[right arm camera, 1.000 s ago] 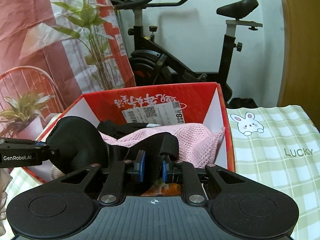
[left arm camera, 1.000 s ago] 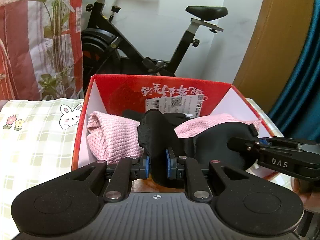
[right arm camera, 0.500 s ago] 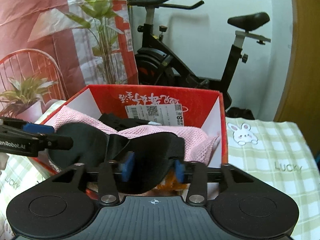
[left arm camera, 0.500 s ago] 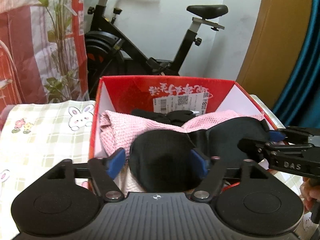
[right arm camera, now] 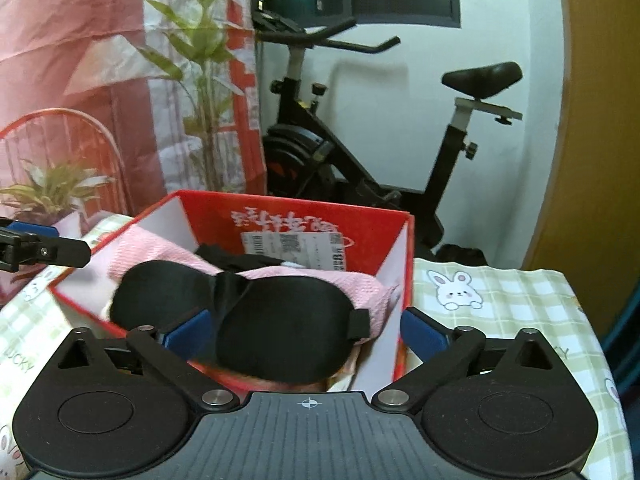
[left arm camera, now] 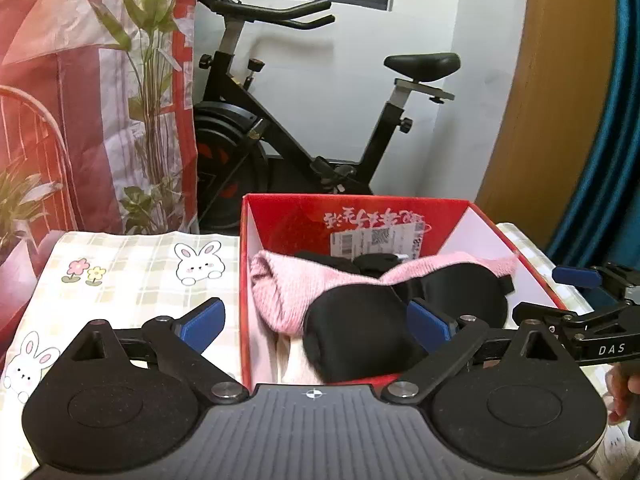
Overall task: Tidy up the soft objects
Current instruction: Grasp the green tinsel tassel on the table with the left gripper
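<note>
Eye mask (right arm camera: 256,316): black, long axis 9-to-3 o'clock, lying on pink towel (right arm camera: 320,284) inside red box (right arm camera: 406,280).
Left gripper (left arm camera: 316,320): pads spread wide, holding nothing.
Right gripper (right arm camera: 304,330): pads spread wide, empty, flanking the mask.

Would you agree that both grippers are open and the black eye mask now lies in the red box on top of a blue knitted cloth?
Not quite: the cloth under the black eye mask is pink, not blue, as the right wrist view shows. The rest holds: the mask lies in the red box, and both the left gripper and the right gripper are open.
</note>
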`<state>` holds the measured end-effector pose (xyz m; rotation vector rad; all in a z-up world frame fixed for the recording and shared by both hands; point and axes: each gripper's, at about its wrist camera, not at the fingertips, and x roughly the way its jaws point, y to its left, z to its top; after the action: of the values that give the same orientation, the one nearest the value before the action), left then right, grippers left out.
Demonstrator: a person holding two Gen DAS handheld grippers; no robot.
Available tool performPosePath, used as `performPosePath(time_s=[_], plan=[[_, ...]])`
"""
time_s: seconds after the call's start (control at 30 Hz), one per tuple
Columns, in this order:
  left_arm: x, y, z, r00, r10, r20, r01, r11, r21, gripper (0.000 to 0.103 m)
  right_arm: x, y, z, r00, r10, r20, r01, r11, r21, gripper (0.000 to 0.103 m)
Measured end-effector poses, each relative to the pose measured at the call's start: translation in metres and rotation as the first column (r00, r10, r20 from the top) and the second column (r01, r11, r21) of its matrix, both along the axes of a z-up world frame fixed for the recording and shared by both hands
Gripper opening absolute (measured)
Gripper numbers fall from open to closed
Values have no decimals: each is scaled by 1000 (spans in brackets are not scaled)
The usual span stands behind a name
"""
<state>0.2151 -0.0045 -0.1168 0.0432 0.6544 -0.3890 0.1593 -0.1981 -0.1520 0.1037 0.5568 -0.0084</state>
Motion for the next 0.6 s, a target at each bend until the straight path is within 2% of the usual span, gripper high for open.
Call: performPosePath(time_s=[0.2, 0.3, 0.4, 0.6], plan=[[-28, 25, -11, 1000, -14, -19, 14, 1000, 6, 99, -32, 12, -11, 999, 30, 30, -31, 999, 33, 103], [-39, 35, -20, 999, -19, -32, 20, 1000, 4, 98, -52, 16, -17, 993, 27, 116, -34, 998, 59, 103], [-43, 41, -32, 998, -18, -52, 18, 1000, 10, 98, -65, 19, -21, 988, 13, 151, -26, 996, 84, 103], [-40, 45, -56, 994, -17, -107, 12, 999, -43, 94, -64, 33, -50, 994, 31, 103, -40, 996, 82, 103]])
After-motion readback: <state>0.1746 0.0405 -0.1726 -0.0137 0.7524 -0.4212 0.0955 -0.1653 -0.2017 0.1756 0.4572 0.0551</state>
